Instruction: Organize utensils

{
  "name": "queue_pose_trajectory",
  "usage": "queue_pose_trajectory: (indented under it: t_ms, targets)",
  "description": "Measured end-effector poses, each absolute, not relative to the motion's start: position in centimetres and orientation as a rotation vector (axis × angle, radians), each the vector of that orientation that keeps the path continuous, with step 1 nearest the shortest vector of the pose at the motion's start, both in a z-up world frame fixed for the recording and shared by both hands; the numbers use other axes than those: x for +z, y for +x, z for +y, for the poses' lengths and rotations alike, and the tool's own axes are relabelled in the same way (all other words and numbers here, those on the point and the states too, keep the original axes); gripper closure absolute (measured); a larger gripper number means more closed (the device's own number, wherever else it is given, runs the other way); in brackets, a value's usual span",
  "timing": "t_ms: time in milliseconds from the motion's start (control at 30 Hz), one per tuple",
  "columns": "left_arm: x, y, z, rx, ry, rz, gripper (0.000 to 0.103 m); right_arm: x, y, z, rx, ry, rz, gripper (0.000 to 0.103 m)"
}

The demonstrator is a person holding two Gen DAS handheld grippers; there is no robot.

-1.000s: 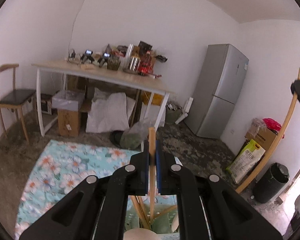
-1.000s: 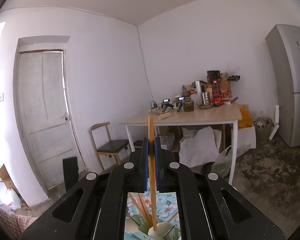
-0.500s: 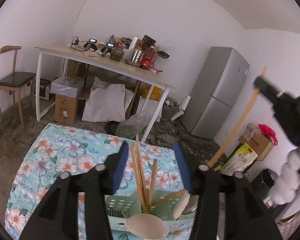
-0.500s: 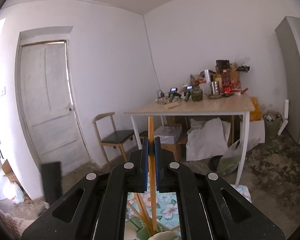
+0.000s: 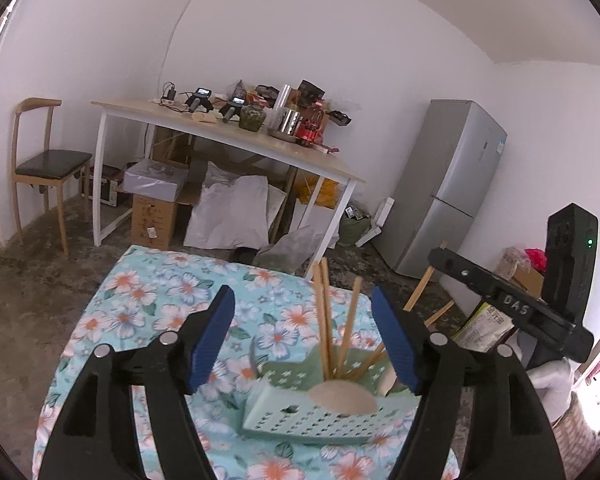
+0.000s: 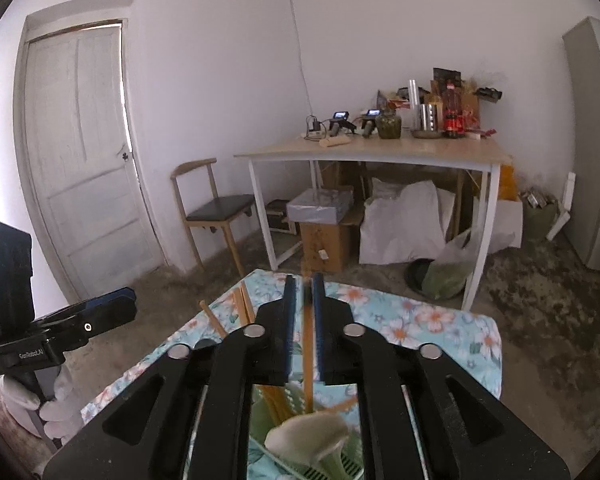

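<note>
Since the earlier frame the left gripper (image 5: 302, 334) has let its chopstick drop into the holder (image 5: 300, 416) and its jaws have just been opening, now empty. The right gripper (image 6: 302, 326) has sunk, jaws just parting around a chopstick (image 6: 307, 364); released tilted, it could miss the holder

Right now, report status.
Left gripper open, empty. Right gripper just opening, wooden chopstick between jaws. Green perforated utensil holder holds chopsticks. Nothing blocking.

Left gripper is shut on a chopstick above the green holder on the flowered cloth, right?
Not quite. The left wrist view shows the left gripper open, gripping nothing; its jaws have just been opening. The chopsticks stand free in the green holder on the flowered cloth.
</note>
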State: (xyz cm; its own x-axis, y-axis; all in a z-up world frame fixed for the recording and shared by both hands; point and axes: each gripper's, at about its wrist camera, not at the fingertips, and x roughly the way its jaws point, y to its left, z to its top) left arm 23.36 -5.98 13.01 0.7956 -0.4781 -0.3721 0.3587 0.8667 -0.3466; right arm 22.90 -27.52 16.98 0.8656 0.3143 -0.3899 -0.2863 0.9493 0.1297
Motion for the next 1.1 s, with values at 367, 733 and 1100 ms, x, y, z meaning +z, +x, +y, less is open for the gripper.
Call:
queue_pose_trajectory:
  t_ms: [367, 733, 1100]
  targets:
    - [12.3, 19.7, -5.1, -0.446, -0.235, 0.456, 0.021, 18.0, 17.0, -29.3, 0.247, 0.194, 0.367, 0.056]
    - [11.6, 15.8, -6.4, -0.298, -0.098, 0.498, 0.006, 13.8, 11.5, -25.9, 0.013, 0.127, 0.468, 0.01]
    - [7.6, 13.5, -6.9, -0.104, 0.009, 0.666, 0.006, 8.7, 8.7, -23.9, -0.275, 0.044, 0.612, 0.008]
